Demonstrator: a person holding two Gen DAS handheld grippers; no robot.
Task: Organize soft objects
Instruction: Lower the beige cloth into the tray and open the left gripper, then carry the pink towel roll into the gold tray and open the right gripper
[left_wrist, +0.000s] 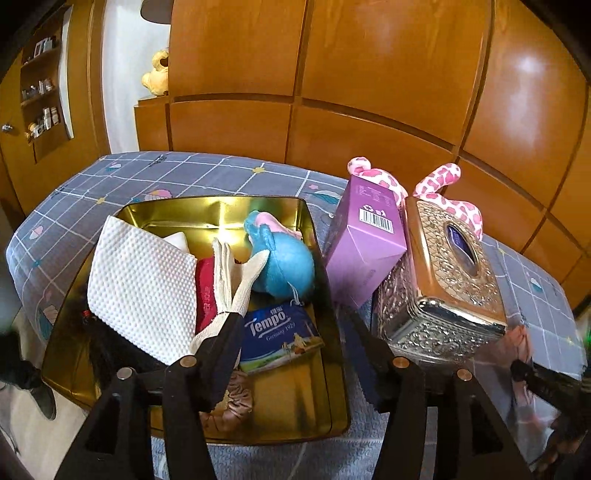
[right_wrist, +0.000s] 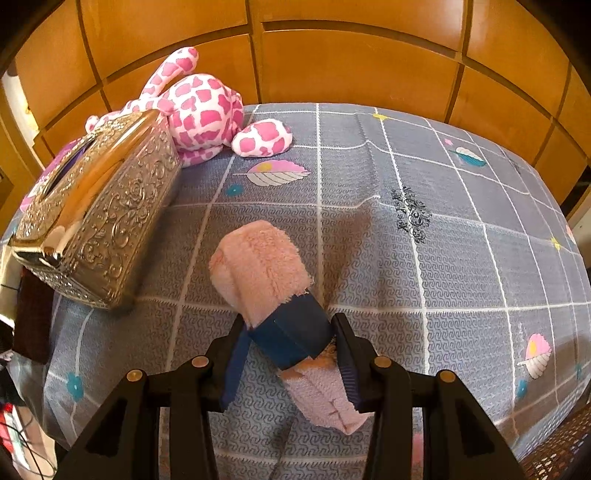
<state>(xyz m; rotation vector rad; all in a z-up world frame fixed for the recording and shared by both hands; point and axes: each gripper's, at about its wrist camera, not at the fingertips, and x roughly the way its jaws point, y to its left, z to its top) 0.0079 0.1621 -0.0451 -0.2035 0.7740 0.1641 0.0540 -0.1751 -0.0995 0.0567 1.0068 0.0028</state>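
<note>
A gold tin on the bed holds a white dotted cloth, a white knit glove, a blue plush, a Tempo tissue pack, a red item and a pink scrunchie. My left gripper is open above the tin's near right part, its left finger touching the glove's cuff. My right gripper is shut on a rolled pink towel with a blue band, just above the bedspread. A pink-spotted plush lies behind the silver tissue box.
A purple carton leans on the silver tissue box right of the tin. The grey checked bedspread stretches to the right. Wooden wall panels stand behind the bed. A shelf niche is at far left.
</note>
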